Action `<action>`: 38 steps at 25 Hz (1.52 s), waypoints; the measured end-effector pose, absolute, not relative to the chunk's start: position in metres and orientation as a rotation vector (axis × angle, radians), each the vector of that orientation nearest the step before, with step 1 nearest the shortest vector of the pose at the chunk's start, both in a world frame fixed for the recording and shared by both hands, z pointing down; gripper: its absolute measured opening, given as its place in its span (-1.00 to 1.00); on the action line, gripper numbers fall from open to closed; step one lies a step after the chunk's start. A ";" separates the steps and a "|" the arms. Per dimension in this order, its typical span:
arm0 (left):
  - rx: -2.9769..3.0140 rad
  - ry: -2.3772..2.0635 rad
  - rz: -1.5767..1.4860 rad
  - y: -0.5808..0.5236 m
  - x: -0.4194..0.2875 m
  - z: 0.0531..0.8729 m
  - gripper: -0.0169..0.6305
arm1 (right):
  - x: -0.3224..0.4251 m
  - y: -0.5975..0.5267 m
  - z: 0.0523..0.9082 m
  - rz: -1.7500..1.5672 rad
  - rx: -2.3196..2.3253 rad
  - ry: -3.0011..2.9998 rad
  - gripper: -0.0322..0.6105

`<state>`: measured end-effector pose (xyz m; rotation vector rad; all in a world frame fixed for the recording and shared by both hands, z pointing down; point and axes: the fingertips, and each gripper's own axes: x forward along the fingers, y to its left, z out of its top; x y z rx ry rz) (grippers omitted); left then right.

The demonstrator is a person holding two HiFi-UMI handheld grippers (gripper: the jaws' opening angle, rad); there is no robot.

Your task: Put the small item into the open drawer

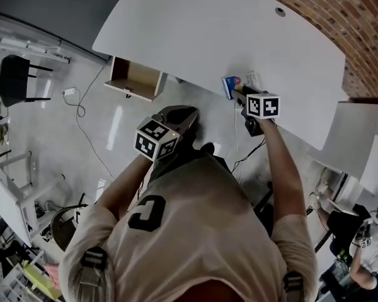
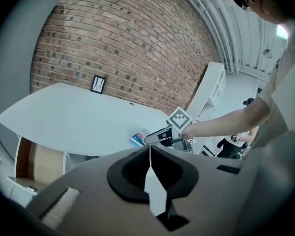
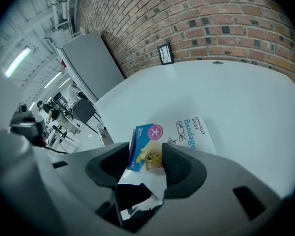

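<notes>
"Bandage" on white box (image 3: pixel 196 132), "大" on blue packet (image 3: pixel 145 149)

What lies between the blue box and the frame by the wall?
Only bare table, from blue box to frame, in the right gripper view.

The person wears a pale cream short-sleeved T-shirt (image 1: pixel 195 231) with a black, blocky C-shaped mark (image 1: pixel 147 213) on the back. Grey harness straps (image 1: pixel 94 261) with dark buckles sit on both shoulders. Each hand carries grey-shelled tongs. The left tongs (image 2: pixel 149 146) and the right tongs (image 3: pixel 146 147) share a smooth moulded body and black ribbed jaw liners that form a rounded collar. A marker cube (image 1: pixel 155 139) of black-and-white squares rides on the left pair, and a second marker cube (image 1: pixel 263 106) on the right. On the left shell, a pale ridged strip (image 2: pixel 59 208) sits at eight o'clock from the jaws. A dark rectangular slot (image 2: pixel 230 169) sits at three o'clock.
</notes>
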<state>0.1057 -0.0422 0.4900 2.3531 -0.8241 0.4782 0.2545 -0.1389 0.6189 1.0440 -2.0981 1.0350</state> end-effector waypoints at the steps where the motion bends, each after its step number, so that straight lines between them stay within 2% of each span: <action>1: 2.344 -0.824 0.475 -0.046 0.108 0.493 -0.92 | 0.256 -0.139 0.619 1.040 1.044 -2.100 -0.30; 21: 2.003 -0.665 0.344 -0.086 0.155 0.595 -0.91 | 0.236 -0.137 0.618 1.186 0.949 -2.159 -0.30; 22: 1.979 -0.647 0.332 -0.088 0.160 0.600 -0.86 | 0.236 -0.137 0.618 1.193 0.945 -2.162 -0.30; 24: 1.918 -0.600 0.293 -0.089 0.168 0.608 -0.45 | 0.235 -0.138 0.618 1.206 0.936 -2.165 -0.31; 25: 1.888 -0.577 0.273 -0.090 0.172 0.612 -0.32 | 0.233 -0.138 0.618 1.212 0.931 -2.166 -0.31; 27: 1.845 -0.552 0.235 -0.092 0.178 0.619 -0.24 | 0.230 -0.138 0.619 1.224 0.919 -2.166 -0.31; 36: 1.742 -0.522 0.165 -0.109 0.196 0.643 -0.21 | 0.218 -0.139 0.617 1.285 0.843 -2.181 -0.34; 37: 1.734 -0.520 0.156 -0.111 0.197 0.645 -0.31 | 0.218 -0.139 0.617 1.289 0.831 -2.180 -0.34; 38: 1.723 -0.511 0.142 -0.112 0.199 0.646 -0.49 | 0.219 -0.139 0.618 1.290 0.822 -2.177 -0.34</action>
